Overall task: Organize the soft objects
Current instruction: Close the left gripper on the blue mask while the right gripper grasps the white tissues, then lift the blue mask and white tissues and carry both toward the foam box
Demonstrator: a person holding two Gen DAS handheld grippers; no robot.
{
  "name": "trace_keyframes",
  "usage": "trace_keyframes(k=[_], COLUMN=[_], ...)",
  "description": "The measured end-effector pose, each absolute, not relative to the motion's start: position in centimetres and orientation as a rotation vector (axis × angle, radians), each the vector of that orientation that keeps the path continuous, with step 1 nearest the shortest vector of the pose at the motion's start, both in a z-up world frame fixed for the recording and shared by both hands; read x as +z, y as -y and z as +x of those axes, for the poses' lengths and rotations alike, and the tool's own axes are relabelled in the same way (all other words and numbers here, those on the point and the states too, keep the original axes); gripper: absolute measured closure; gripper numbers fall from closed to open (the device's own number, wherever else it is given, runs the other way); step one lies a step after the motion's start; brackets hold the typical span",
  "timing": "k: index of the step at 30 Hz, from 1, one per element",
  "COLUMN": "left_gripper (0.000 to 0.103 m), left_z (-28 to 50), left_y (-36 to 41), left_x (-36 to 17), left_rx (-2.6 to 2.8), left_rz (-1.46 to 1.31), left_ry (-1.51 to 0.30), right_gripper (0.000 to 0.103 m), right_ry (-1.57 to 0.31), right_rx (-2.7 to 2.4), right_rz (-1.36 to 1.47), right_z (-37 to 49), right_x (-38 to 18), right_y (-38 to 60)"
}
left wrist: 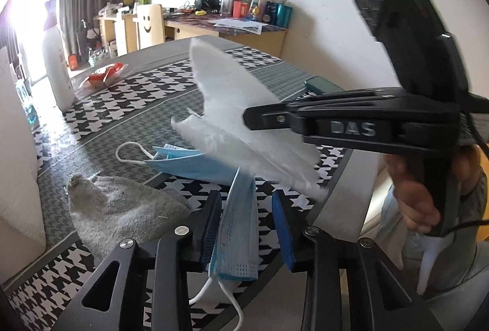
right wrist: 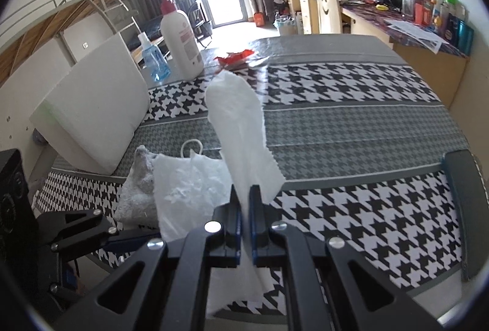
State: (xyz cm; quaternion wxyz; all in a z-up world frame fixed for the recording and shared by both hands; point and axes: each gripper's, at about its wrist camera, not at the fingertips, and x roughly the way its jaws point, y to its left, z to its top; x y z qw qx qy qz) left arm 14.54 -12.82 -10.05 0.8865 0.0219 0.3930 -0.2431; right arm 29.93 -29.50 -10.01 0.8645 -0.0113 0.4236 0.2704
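Lying between the left tongs (left wrist: 247, 227), a folded blue face mask (left wrist: 237, 227) runs lengthwise along the gap, its white ear loop trailing toward the camera. These tongs stand partly apart; the mask leans against the left pad (left wrist: 211, 227), while the right pad is clear of it, so no grip shows. Just left of them a grey towel (left wrist: 122, 208) sits crumpled on the houndstooth surface (left wrist: 137, 92), and beyond lies a second blue mask (left wrist: 183, 166). The right tongs (right wrist: 244, 227) are closed tight on a white tissue (right wrist: 241, 129), which stands up from the pads, thin, crinkled and ragged-edged. Farther left on the surface rest a white lotion bottle (right wrist: 183, 40) and a white foam block (right wrist: 94, 104).
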Motion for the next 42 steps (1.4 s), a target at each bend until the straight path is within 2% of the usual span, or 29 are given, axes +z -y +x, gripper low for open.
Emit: trace_keyframes(k=[4,7,9,14,32,42], left_gripper=[0.068,0.074,0.088,0.098,0.1,0.1], left_z=[14.9,15.1,15.4,15.8,15.0,13.2], left_y=[13.3,13.5,13.6,13.6,10.3,8.1], left_x=[-10.3,-10.4,-10.6,-10.9,-6.3,-2.9], left_rx=[-0.494,-0.474,-0.465,-0.462,-0.41,-0.384], left_rz=[0.062,0.078,0.085,0.086,0.051,0.035], left_ry=[-0.832,-0.835,-0.836,-0.839,-0.709,-0.617], right_gripper=[0.096,0.096,0.096,0.096,0.096,0.096], right_ry=[-0.865,-0.853,-0.849,-0.83,-0.691,-0.692], right_rx=[0.551,0.532,0.507,0.47,0.478,0.521], right_rz=[-0.004,-0.005,-0.013,0.014,0.14,0.123], right_z=[29.0,28.6,28.6,28.1,25.9,25.9], right_x=[-9.4,-9.2,-9.2,-8.7,-3.6,-3.7], right_y=[30.3,30.6,30.9,32.5,34.3,32.3])
